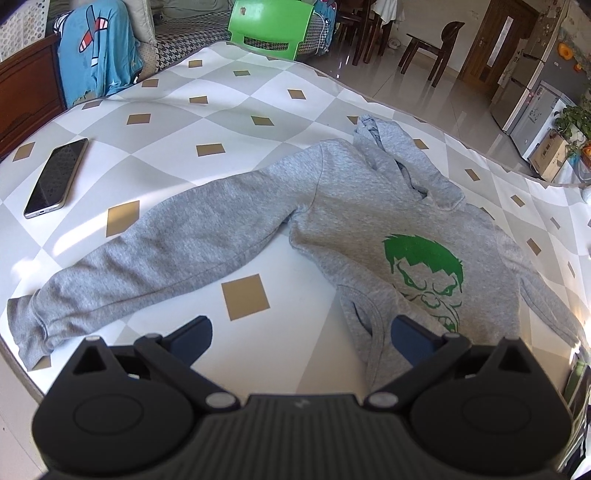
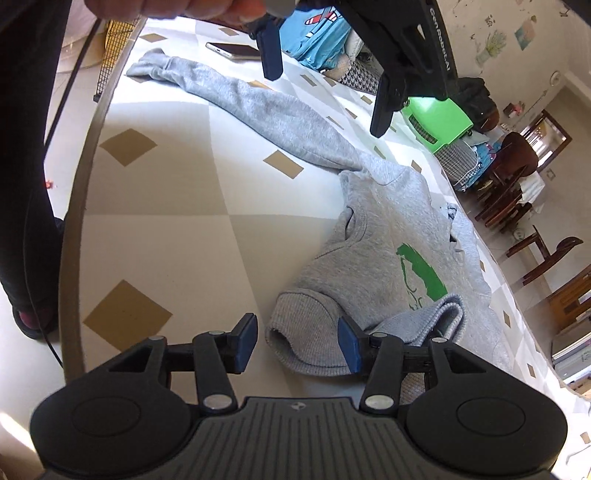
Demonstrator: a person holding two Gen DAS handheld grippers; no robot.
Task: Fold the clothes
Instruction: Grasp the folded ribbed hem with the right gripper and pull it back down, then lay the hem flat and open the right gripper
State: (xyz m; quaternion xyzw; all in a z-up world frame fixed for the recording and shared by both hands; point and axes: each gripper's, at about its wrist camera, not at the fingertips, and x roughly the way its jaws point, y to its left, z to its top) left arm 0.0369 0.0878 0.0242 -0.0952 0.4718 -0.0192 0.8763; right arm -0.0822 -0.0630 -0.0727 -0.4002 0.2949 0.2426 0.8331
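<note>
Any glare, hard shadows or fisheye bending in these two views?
Left wrist view: sun patches wash out the checked mat beside the grey hooded sweatshirt; the mat's far edge bows.
Right wrist view: bright patch under the outstretched sleeve; the mat's near edge curves strongly.

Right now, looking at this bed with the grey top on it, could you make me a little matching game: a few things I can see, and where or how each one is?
Things:
1. hoodie
2. phone
3. plastic chair
4. left gripper

Descriptions:
A. bright green, beyond the far edge of the mat
B. open, holding nothing
C. lying dark-screened on the patterned mat, past the outstretched sleeve
D. grey, spread out with a green face print

Pairs: 1-D, 2-C, 3-A, 4-B
</note>
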